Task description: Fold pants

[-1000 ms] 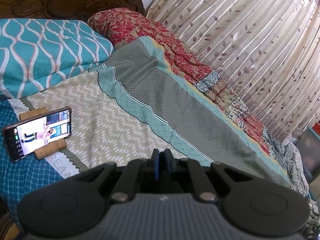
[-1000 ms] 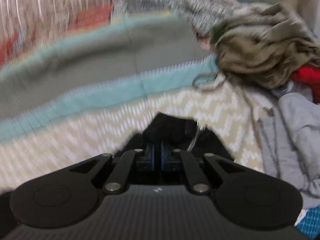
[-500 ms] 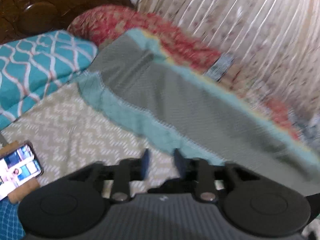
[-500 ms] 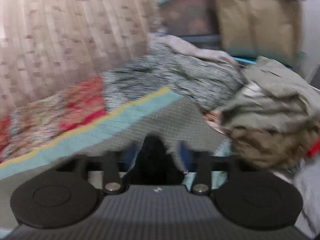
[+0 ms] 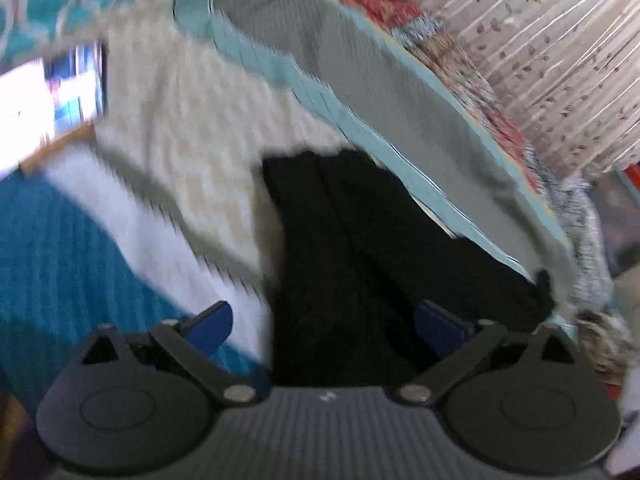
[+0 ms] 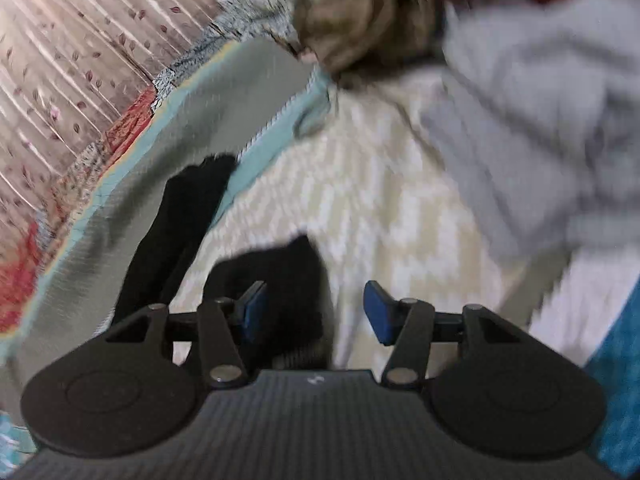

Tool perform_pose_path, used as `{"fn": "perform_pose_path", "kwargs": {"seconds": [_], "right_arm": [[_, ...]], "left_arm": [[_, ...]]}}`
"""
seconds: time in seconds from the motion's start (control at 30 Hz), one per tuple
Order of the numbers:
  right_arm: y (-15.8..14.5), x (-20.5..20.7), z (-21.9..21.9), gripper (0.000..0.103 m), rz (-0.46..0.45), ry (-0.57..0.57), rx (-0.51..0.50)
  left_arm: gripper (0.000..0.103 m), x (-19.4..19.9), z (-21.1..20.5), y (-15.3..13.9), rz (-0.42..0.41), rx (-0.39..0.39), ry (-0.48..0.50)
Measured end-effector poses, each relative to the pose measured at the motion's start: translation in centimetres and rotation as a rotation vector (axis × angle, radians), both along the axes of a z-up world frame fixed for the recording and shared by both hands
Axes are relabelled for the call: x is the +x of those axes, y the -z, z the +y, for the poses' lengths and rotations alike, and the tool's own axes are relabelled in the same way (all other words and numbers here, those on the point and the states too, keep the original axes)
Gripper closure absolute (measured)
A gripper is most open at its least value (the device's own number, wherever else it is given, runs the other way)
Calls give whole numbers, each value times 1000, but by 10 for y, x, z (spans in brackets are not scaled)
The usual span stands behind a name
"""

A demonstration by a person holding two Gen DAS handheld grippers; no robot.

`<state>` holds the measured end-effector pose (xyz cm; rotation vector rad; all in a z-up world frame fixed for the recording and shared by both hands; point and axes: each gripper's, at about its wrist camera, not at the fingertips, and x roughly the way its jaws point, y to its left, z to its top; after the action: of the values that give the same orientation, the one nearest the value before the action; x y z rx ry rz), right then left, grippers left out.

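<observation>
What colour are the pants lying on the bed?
Plain black pants, no visible pattern; clearest in the left wrist view.

Black ribbed left gripper [image 5: 326, 326], blue pads [image 5: 212, 322], silver screws.

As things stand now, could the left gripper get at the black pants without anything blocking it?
Probably yes. The left gripper is open, its jaws spread wide, and the black pants lie on the bedspread directly ahead between the fingers. Nothing sits in between; the phone is well off to the side.
</observation>
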<state>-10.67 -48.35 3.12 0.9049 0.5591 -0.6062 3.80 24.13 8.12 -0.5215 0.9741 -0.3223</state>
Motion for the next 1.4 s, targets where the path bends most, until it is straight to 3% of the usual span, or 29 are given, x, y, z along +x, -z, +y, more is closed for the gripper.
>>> {"fn": "perform_pose_path", "kwargs": {"seconds": [0.07, 0.1, 0.13, 0.17, 0.23, 0.33, 0.47, 0.5, 0.6, 0.7, 0.73, 0.83, 0.9, 1.0, 1.23, 1.27, 1.3, 1.33, 1.4], "right_arm": [[4, 5, 9, 51, -3, -16, 21], [-3, 7, 16, 76, 14, -28, 12], [-5, 9, 22, 85, 32, -36, 2], [-12, 8, 27, 86, 33, -26, -15], [-33, -2, 32, 87, -31, 15, -50], [-84, -12, 53, 87, -133, 52, -181], [-143, 13, 90, 86, -172, -26, -396], [-150, 29, 95, 80, -166, -53, -406], [-148, 85, 99, 38, -144, -210, -370], [-137, 103, 95, 39, -24, -177, -491], [-132, 94, 87, 40, -30, -142, -478], [-109, 47, 54, 42, -77, -36, -370], [-91, 16, 41, 46, -35, 48, -345], [-58, -12, 22, 47, -4, 121, -218], [-4, 32, 28, 47, 40, 80, -60], [-2, 36, 36, 54, 50, 77, -77], [-5, 42, 41, 87, 74, 73, -124], [-9, 46, 45, 94, 105, 59, -160], [-24, 39, 42, 94, 70, 92, -179]], "left_arm": [[1, -7, -12, 10, 30, -42, 31], [6, -9, -21, 17, 42, -41, 46], [33, -9, -30, 20, 50, -32, 68], [67, -10, -40, 25, 59, -20, 108], [86, -9, -52, 28, 71, -10, 146], [88, -10, -47, 22, 33, -7, 124], [89, -10, -26, 11, 13, -61, 75], [89, -10, -22, 11, 14, -72, 62], [89, -11, -11, 13, 34, -87, 22], [89, -12, -10, 16, 51, -116, 1], [89, -12, -10, 16, 47, -113, 3], [89, -10, -8, 20, 57, -98, 8], [89, -5, -10, 24, 77, -88, 5], [89, -1, -15, 23, 88, -72, -1], [89, -3, -22, 7, 69, -37, 0], [89, -3, -23, 3, 64, -29, 2], [89, -3, -24, 0, 60, -22, 3], [89, -3, -24, -4, 56, -19, 1], [89, -2, -23, -14, 43, -21, -2]]}}
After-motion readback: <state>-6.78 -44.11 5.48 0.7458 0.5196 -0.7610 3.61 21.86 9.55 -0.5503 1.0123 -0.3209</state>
